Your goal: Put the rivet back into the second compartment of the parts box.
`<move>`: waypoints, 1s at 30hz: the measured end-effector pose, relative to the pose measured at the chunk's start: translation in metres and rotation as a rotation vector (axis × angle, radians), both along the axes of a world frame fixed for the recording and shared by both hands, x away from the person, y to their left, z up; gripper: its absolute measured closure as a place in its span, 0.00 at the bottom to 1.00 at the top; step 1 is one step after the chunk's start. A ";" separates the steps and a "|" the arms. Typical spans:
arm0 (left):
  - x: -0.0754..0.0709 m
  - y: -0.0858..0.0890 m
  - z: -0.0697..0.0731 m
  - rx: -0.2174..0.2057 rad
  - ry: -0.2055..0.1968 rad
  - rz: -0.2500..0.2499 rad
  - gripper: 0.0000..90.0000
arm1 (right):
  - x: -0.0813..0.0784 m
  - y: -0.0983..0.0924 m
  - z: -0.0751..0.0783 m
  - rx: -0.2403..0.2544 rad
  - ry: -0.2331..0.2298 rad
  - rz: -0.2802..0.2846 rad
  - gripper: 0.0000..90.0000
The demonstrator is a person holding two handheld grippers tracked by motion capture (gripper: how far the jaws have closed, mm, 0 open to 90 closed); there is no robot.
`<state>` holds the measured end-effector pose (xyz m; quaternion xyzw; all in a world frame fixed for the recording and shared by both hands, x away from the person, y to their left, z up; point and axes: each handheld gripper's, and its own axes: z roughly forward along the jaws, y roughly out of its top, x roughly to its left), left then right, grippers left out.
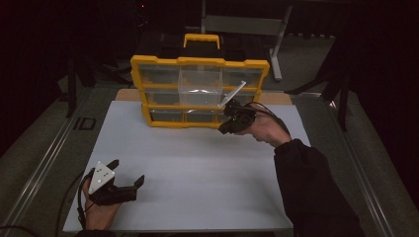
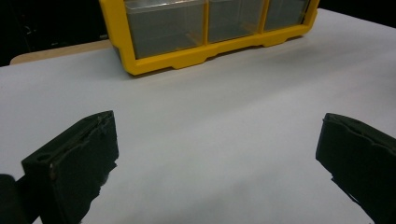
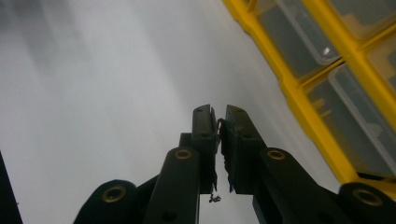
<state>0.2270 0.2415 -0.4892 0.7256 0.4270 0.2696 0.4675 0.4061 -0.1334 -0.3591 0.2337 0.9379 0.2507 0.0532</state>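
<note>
I'm resting my left gripper (image 1: 129, 174) near the front left corner of the white table (image 1: 197, 173), its jaws standing wide apart with nothing between them. Well beyond it, the yellow organizer (image 1: 199, 61) with clear drawers is standing upright at the far edge. I'm holding my right gripper (image 1: 223, 129) just in front of its lower right corner, jaws pressed nearly together, gripping nothing I can make out.
</note>
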 end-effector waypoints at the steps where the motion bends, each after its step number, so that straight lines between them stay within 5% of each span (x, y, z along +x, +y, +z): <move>1: 0.000 0.000 0.000 0.001 -0.004 -0.004 0.00 | 0.001 0.000 0.003 0.005 0.000 -0.002 0.92; 30: 0.000 0.000 0.000 -0.006 -0.009 -0.014 0.00 | 0.018 -0.005 0.060 0.024 -0.013 -0.014 0.92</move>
